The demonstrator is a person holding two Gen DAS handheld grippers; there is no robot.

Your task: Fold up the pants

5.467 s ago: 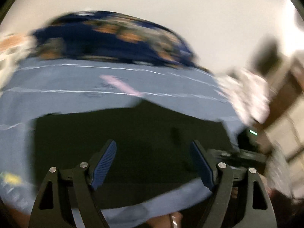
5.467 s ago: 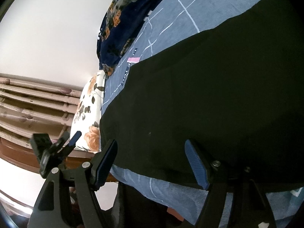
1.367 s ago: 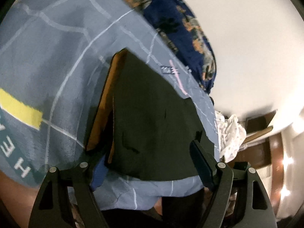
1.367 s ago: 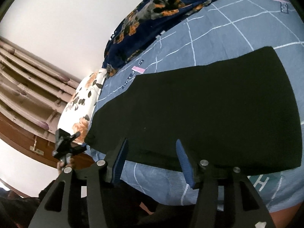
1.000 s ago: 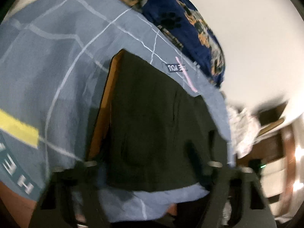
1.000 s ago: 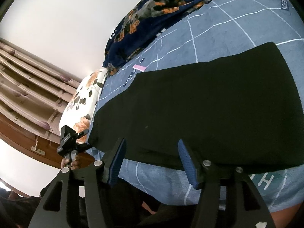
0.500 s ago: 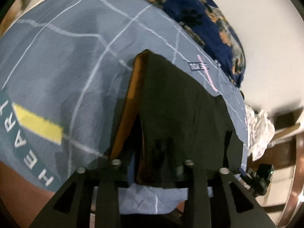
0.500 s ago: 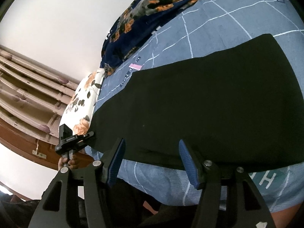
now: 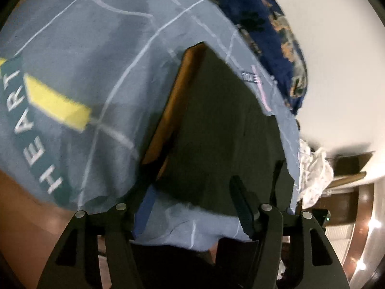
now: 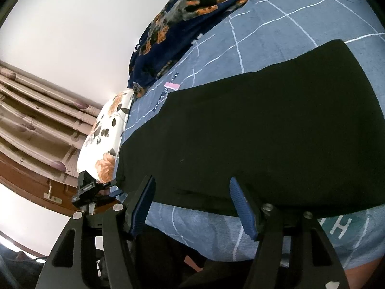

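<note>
Left wrist view: black pants (image 9: 216, 132) spread flat on a blue sheet (image 9: 96, 48) with white grid lines, an orange-brown lining edge (image 9: 168, 110) showing along their left side. Left gripper (image 9: 192, 204) low over the near edge of the pants, jaws just opened and now standing apart, nothing pinched; near corner of cloth lying between the pads, seemingly untouched, though blur makes that hard to confirm. Teal band (image 9: 31, 132) lettered HEART and a yellow patch (image 9: 57, 103) printed on the sheet at left. Dark floral blanket (image 9: 272, 31) bunched along the far side of the bed, crumpled white cloth (image 9: 312, 168) off the right edge. Right wrist view: same pants (image 10: 252, 132) lying long across the sheet (image 10: 264, 24), folded lengthwise by the look of it. Right gripper (image 10: 190, 204) hovering just above their near edge, jaws parted a little wider than a moment ago, empty. Floral pillow (image 10: 105, 139) beyond the left end of the pants, blanket (image 10: 182, 21) behind, curtain (image 10: 36, 120) further left. Left gripper (image 10: 96, 190) visible small beside the pillow, at the far left end of the pants.
</note>
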